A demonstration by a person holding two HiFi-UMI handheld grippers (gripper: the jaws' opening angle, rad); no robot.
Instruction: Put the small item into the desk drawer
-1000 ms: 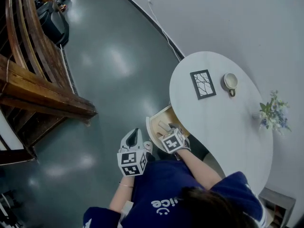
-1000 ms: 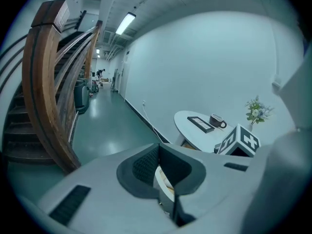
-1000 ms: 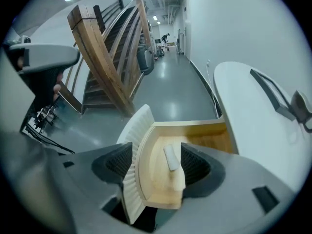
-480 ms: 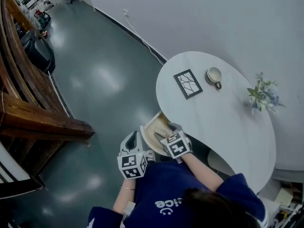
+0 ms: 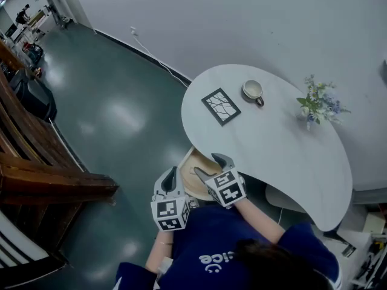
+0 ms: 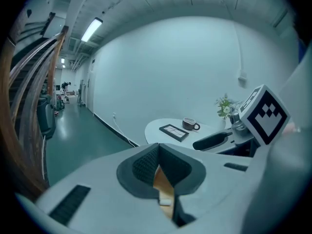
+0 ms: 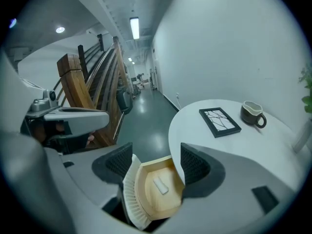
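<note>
The white curved bench filled centre-right, its pale wooden drawer open at its lower-left edge. The right tool hung released over it; the left tool was clenched, empty. The small white block lay inside the drawer.

Pale curved counter stands on dark glossy floor, beside plain wall. On top: black-framed picture lying flat near left end; cup upright, near frame, handle turned toward right end; small vase of flowers farther right, well apart from both. Under counter's near left edge, wooden drawer stands open, ribbed white front outward. Small white item lies flat on drawer bottom, clear of walls.
</note>
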